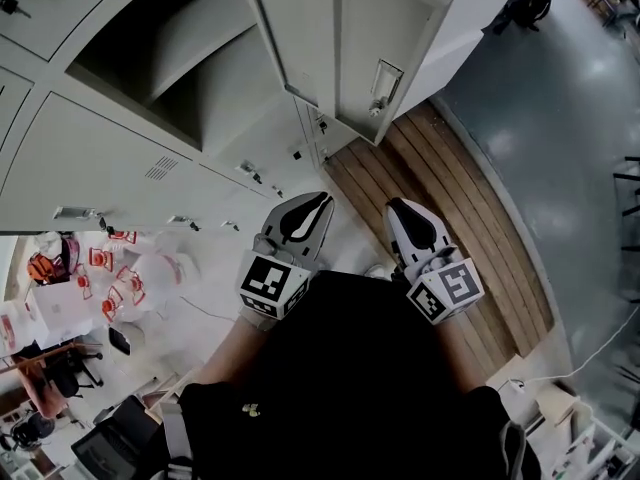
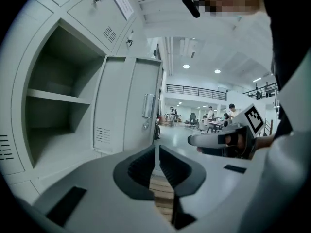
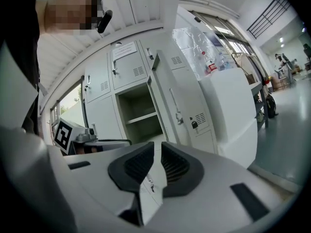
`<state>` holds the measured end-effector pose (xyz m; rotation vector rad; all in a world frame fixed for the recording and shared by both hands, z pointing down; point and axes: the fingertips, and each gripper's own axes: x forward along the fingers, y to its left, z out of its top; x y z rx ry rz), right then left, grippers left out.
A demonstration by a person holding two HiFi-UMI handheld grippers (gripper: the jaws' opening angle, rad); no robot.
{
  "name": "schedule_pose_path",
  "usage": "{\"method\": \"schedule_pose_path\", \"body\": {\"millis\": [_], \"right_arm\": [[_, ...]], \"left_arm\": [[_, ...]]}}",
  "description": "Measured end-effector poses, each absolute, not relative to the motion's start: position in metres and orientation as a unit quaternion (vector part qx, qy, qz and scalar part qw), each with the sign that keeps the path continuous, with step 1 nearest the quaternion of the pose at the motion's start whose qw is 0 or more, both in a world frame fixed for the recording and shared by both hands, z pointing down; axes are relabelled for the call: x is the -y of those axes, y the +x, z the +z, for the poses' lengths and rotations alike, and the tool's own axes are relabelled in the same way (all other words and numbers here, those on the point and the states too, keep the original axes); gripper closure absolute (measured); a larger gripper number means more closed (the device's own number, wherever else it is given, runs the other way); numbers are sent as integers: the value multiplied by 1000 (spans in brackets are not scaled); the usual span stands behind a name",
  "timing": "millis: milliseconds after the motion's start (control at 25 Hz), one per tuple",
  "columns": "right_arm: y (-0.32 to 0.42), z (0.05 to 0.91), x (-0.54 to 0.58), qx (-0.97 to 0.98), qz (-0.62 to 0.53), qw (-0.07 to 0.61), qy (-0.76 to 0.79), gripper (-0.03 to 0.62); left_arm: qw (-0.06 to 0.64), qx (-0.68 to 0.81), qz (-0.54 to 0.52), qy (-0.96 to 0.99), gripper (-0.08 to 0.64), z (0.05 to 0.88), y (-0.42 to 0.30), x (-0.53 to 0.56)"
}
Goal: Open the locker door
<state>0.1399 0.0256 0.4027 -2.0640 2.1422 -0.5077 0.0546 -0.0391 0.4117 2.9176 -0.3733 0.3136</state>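
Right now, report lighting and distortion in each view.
Head view: fisheye curves straight edges, the open compartment sits in shadow, light glares on the grey floor. Left gripper view: black corners, bright ceiling lamps, locker door sharp. Right gripper view: same vignette, window bright at left.

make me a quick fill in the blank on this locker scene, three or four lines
1. The locker door stands ___.
2. The compartment beside it has one ___ across it, with nothing stored inside.
3. The left gripper and the right gripper hang clear of the door, jaws together, and hold ___.
4. The floor strip below the door is made of ___ planks.

Missing words: open; shelf; nothing; wooden
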Motion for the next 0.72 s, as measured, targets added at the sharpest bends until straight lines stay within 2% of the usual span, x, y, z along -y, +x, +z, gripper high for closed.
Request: {"method": "schedule_pose_path", "body": {"millis": [200, 720], "right_arm": [[132, 403, -18, -718, -166, 56, -673, 533], [129, 405, -17, -723, -164, 45, -669, 534]], "left_arm": [[74, 129, 106, 983, 517, 413, 46, 41], [91, 143, 95, 981, 517, 410, 41, 56]]}}
